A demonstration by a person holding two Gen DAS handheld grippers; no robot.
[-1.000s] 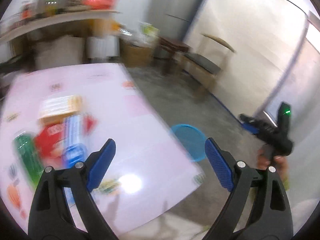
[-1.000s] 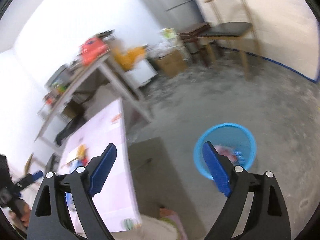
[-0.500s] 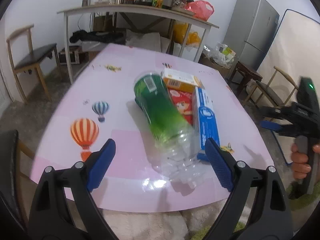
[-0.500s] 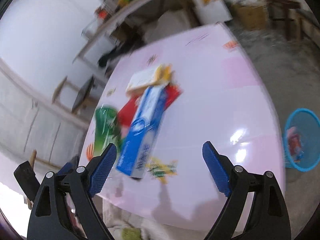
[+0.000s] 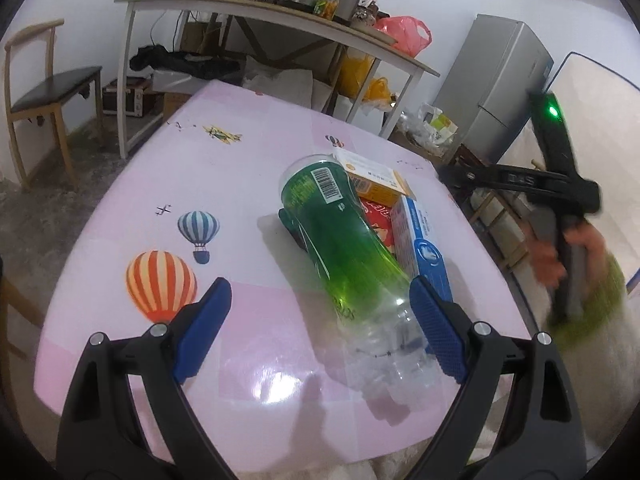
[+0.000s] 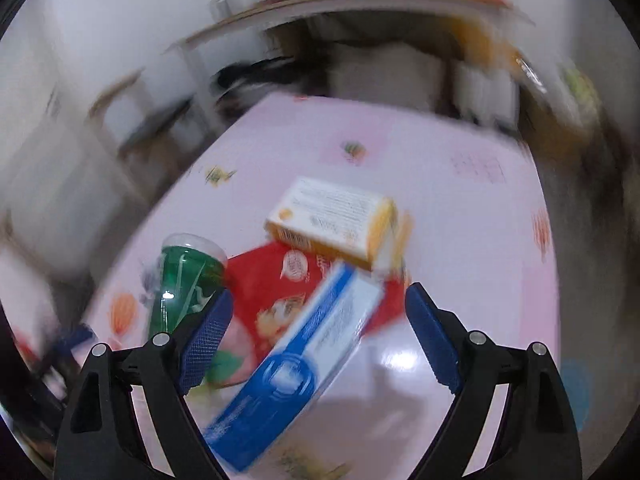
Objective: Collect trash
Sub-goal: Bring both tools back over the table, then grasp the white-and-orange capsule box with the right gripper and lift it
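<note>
A pile of trash lies on the pink table: a green plastic bottle on its side, a blue and white box, an orange and white box and a red packet. My left gripper is open just above the bottle's clear neck end, touching nothing. My right gripper hovers over the blue and white box, its jaws opening with no pad on anything. The right wrist view is blurred but shows the bottle, red packet and orange box.
A hand holds the right gripper's handle at the table's right edge. Behind stand a long shelf table with jars, a wooden chair and a grey fridge. A blue bin shows faintly on the floor.
Both views swung from the floor and blue bin onto the table. My left gripper came lower and closer to the bottle. My right gripper swept in over the blue box.
</note>
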